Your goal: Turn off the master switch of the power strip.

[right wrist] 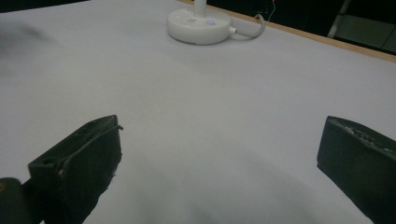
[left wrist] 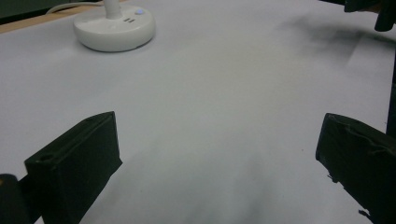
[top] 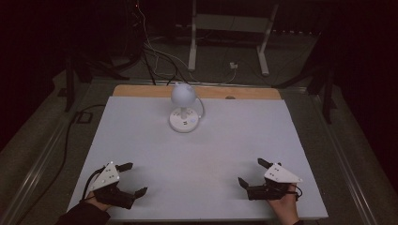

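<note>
Both tongs, left (top: 133, 178) and right (top: 250, 172), gape empty at the worktop's (top: 141, 136) near edge, the lamp (top: 183, 108) well off at the far middle — approach low, aiming for its round base.

A white table top (top: 141, 140) lies bare over most of its face, and along its far edge a strip of bare wood (top: 141, 91) shows from corner to corner. On that strip, towards the far right corner, sits a small dark spot (top: 230, 98), too small to tell what it is. Beyond the far edge, white and dark cables (top: 155, 56) tangle over the grey floor (top: 225, 77), near a white plug (top: 233, 65) and the two legs of a white frame (top: 264, 47). Off the left edge, a black cable (top: 68, 140) runs to a dark floor box (top: 83, 117).
</note>
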`<move>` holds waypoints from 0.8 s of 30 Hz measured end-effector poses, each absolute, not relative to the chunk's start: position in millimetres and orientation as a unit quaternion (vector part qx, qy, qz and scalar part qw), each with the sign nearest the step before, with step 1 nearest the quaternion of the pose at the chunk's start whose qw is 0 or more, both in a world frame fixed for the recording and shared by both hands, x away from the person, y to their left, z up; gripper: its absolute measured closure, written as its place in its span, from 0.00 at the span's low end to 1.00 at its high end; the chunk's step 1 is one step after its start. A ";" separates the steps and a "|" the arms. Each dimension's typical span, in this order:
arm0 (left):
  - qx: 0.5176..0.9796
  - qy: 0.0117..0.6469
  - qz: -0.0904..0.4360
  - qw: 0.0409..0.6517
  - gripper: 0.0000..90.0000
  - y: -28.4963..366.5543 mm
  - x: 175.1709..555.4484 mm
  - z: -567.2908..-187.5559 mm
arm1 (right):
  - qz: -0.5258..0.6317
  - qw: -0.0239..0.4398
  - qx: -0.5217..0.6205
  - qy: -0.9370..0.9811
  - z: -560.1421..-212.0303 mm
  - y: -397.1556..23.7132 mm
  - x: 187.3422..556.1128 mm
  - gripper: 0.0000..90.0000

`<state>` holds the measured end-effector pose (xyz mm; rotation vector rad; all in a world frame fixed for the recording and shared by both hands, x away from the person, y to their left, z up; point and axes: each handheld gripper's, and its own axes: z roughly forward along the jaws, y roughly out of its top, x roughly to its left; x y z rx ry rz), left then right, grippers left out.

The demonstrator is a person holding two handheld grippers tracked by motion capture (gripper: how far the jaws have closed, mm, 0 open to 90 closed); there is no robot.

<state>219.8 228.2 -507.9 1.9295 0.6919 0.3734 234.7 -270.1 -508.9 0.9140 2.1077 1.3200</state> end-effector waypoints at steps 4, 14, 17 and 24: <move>0.800 0.284 0.157 0.504 0.00 228.0 219.0 -507.1 | 0.483 0.243 0.331 0.773 -507.7 -270.1 234.5 0.00; 0.806 0.274 0.157 0.500 0.00 226.2 217.5 -504.2 | 0.488 0.247 0.328 0.770 -505.3 -269.9 232.7 0.00; 0.808 0.270 0.153 0.501 0.00 224.4 216.7 -501.3 | 0.492 0.248 0.326 0.769 -504.8 -269.4 231.8 0.00; 0.815 0.257 0.142 0.500 0.00 219.3 216.5 -493.0 | 0.494 0.246 0.326 0.768 -505.0 -268.7 231.8 0.00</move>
